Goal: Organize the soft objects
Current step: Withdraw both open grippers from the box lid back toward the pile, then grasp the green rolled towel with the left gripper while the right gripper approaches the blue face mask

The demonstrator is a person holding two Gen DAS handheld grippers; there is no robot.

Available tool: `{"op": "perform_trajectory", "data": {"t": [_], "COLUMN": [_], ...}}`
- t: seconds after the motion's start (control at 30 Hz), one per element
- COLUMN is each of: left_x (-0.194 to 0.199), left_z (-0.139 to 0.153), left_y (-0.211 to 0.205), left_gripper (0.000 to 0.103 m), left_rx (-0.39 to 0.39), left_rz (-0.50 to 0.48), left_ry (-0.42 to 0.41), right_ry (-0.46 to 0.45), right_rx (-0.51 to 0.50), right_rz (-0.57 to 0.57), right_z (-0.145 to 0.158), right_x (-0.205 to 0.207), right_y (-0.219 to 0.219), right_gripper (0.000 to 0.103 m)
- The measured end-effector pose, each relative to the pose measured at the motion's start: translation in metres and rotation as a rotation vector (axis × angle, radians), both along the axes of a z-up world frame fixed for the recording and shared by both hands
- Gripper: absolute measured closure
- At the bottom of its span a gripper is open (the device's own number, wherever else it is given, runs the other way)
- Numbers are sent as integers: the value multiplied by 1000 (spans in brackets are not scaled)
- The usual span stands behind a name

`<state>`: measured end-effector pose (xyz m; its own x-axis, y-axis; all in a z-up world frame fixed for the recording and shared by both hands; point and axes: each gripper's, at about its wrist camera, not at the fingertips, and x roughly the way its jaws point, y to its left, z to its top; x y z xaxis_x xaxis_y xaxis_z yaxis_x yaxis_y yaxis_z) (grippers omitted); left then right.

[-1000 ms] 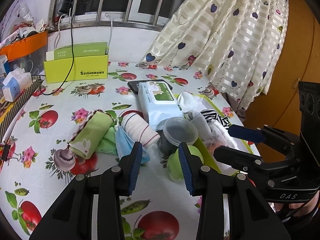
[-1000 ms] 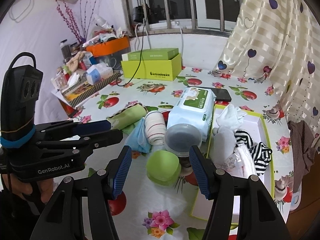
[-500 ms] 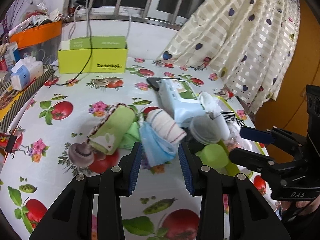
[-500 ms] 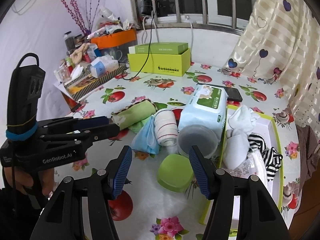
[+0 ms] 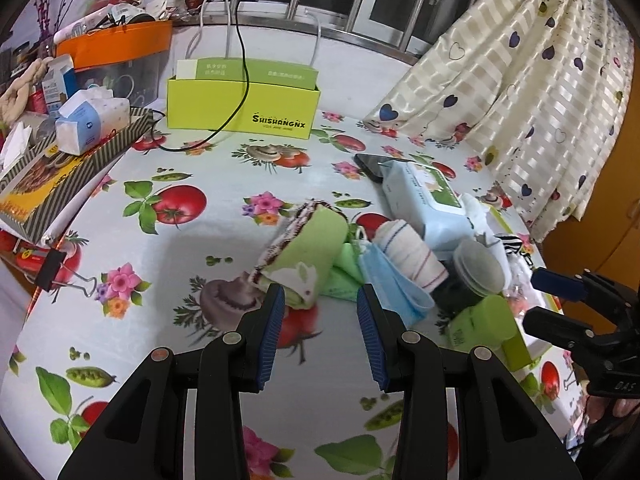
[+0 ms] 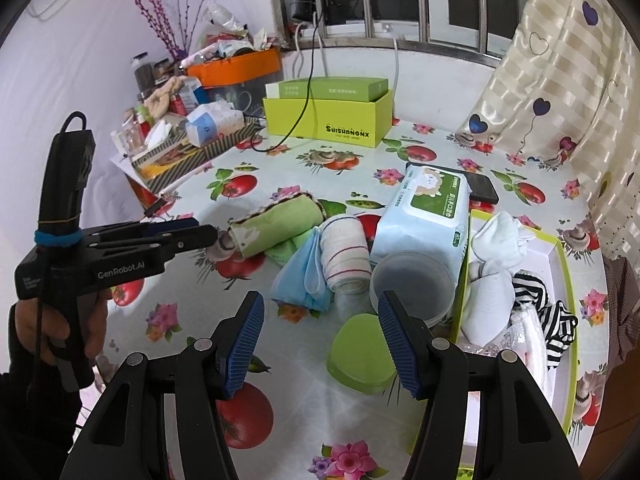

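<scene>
A rolled green towel [image 5: 312,248] [image 6: 280,220] lies mid-table. Beside it are a blue face mask [image 5: 388,280] [image 6: 302,276] and a rolled white striped cloth [image 5: 408,252] [image 6: 346,256]. My left gripper [image 5: 320,294] [image 6: 208,230] is open, with its tips just short of the towel's near end and nothing between them. The right gripper [image 6: 320,298] [image 5: 532,296] is open and empty, hovering in front of the mask and a green lid [image 6: 360,356]. To the right, a yellow-green tray [image 6: 564,264] holds white socks [image 6: 500,236] and striped socks [image 6: 548,308].
A wet-wipes pack [image 6: 428,216] and a grey-lidded jar [image 6: 412,280] crowd against the tray, with a phone [image 6: 484,188] behind them. A lime box [image 5: 240,108] stands at the back. Cluttered boxes [image 5: 72,148] line the left edge, and a curtain [image 5: 520,100] hangs on the right.
My left gripper has swung left from the jar and green lid to face the green towel roll, and has come closer to the table. The right gripper drifted only slightly. Both stayed open.
</scene>
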<state>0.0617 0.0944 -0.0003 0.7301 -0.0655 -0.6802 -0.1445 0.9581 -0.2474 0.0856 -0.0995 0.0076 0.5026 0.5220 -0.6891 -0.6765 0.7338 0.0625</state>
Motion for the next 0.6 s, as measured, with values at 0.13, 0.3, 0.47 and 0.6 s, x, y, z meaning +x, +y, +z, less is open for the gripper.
{"op": "perform_trajectory", "data": {"t": [0.13, 0.3, 0.47, 0.6], "left_x": [7, 22, 41, 56], "left_z": [-3, -12, -20, -26], "left_y": [9, 16, 13, 9], "left_gripper": [64, 64, 64, 62], "left_rx": [20, 61, 116, 152], "left_rz": [6, 10, -26, -58], "left_ry": [4, 21, 27, 29], "right_ry": [4, 13, 15, 18], "right_rx": [-1, 0, -11, -19], "right_rz": [-5, -12, 1, 8], "right_z": [-1, -4, -6, -7], "right_x": [2, 6, 8, 10], "right_y": [0, 0, 7, 12], "right_gripper": [44, 44, 44, 44]}}
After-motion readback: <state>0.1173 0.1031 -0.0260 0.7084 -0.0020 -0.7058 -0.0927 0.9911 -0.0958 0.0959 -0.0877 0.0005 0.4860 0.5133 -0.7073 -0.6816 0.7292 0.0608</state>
